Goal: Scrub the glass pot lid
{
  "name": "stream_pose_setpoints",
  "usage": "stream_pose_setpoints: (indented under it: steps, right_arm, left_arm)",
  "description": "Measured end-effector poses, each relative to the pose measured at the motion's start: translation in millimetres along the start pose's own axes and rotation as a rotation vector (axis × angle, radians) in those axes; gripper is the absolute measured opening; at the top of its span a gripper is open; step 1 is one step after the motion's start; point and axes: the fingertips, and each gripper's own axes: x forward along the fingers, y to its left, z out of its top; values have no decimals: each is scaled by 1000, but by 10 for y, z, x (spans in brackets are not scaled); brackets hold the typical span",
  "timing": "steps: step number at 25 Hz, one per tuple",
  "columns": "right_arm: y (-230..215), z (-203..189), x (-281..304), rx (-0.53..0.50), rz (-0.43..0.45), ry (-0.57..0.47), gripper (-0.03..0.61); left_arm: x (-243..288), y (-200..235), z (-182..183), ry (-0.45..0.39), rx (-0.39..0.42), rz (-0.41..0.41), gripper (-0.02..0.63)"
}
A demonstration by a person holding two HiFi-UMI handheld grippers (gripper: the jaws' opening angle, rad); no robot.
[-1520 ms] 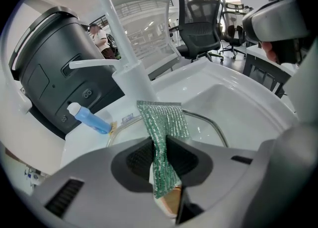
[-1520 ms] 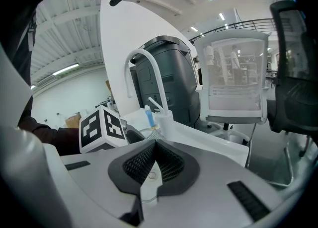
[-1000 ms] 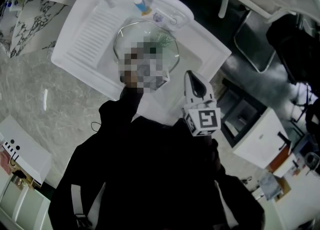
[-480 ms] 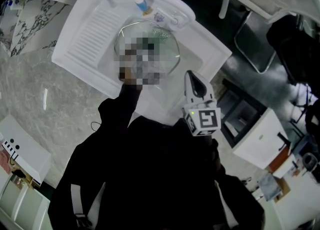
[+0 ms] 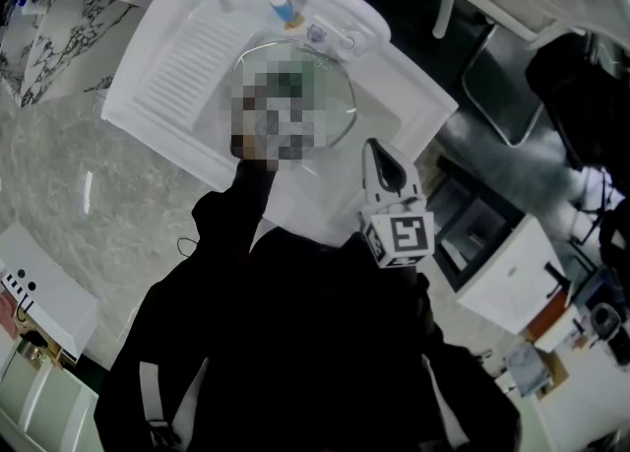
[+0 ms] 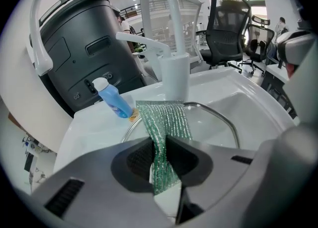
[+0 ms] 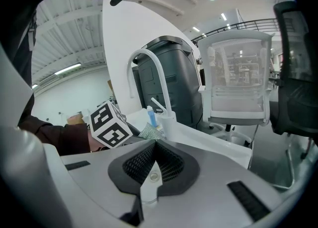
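White plastic sink point(image 5: 177, 66) has the round clear glass pot lid point(image 5: 340, 105) lying in its basin. My left gripper point(image 6: 160, 147) is over the lid, jaws pinched tight on a sparkly green mesh scrub cloth point(image 6: 164, 117). My right gripper point(image 7: 151, 166) hangs back from the sink, jaws closed on nothing.
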Motion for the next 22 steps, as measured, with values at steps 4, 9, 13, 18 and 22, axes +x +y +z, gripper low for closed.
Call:
stream_pose_setpoints:
  steps: [4,9,13,18,22]
  right_arm:
    - [-10,-6,-5,-2,0,1,3]
    - [13,-8,13,-4,5,2,3]
    - [14,-10,11,-4,2,4,3]
    - [21,-13,23,-6,6,8,3]
    - [51,-17,46,-11,12,11,3]
  left_arm:
    - [5,52,-21,3,-13,5,72]
    - [21,124,-59,9,-30,18,72]
    - [20,175,-86,14,-36,27,72]
    - [33,277,-147,24,-67,41,72]
    - [50,358,-214,34,-83,55,72]
